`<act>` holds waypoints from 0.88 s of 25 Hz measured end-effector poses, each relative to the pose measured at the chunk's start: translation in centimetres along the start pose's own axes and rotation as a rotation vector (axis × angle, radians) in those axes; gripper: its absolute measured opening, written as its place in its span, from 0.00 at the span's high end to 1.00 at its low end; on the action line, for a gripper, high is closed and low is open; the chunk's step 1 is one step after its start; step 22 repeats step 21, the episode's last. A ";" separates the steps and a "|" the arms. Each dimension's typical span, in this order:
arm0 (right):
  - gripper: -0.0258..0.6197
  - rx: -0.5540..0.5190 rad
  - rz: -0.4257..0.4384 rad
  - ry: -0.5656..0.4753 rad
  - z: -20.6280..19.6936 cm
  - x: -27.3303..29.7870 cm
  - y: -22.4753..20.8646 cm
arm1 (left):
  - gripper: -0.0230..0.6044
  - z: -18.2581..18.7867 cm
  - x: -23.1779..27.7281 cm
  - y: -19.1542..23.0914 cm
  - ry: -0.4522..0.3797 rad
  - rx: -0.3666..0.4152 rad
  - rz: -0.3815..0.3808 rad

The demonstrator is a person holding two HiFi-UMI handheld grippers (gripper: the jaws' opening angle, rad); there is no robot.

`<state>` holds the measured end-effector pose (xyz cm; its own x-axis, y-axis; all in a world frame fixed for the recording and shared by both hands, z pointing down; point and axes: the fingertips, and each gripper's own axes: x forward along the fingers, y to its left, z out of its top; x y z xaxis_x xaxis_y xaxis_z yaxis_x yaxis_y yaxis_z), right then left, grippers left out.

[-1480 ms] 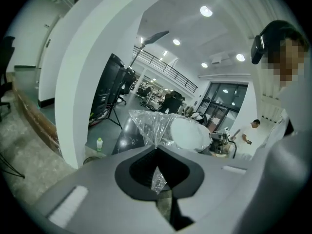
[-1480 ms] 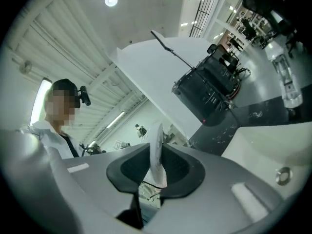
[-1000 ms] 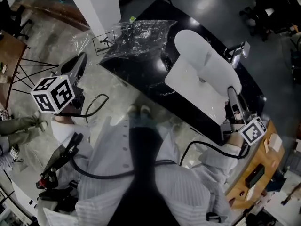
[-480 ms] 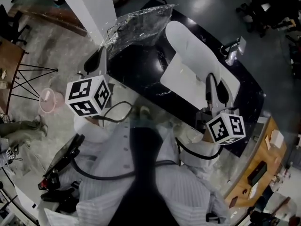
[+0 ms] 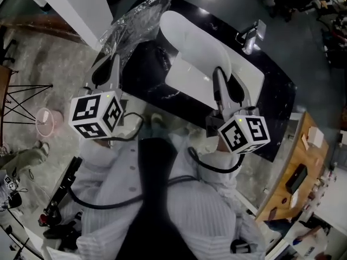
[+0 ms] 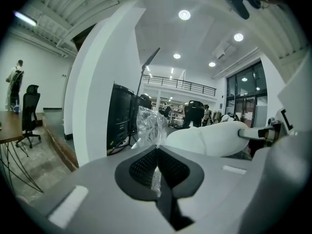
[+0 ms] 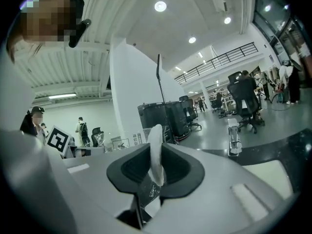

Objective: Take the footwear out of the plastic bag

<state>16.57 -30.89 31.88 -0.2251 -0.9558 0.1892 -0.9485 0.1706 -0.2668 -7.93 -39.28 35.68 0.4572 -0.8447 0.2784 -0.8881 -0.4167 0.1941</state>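
White footwear point(image 5: 190, 37) lies on the black table point(image 5: 146, 72), to the right of the crumpled clear plastic bag point(image 5: 135, 18) and outside it. My left gripper point(image 5: 108, 64) is shut on a fold of the bag's film, seen pinched between the pads in the left gripper view point(image 6: 156, 167), where the white footwear point(image 6: 209, 138) shows beyond it. My right gripper point(image 5: 227, 88) is shut on the near edge of the footwear. In the right gripper view a white strip of the footwear point(image 7: 155, 147) stands clamped between the pads.
A small grey device point(image 5: 250, 34) stands on the table's far right. A white pillar point(image 5: 70, 4) rises at the left, with a pink cup point(image 5: 46, 121) and black stand legs point(image 5: 21, 96) on the floor. A wooden desk point(image 5: 298, 167) lies at the right.
Both grippers have come in toward the middle of the view and closer to each other. The bag now hangs bunched from the left gripper. The right gripper has shifted left along the footwear.
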 end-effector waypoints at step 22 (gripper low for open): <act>0.84 -0.023 -0.015 0.000 0.0 -0.7 -0.4 | 0.96 -0.2 0.3 -1.0 0.022 0.007 -0.052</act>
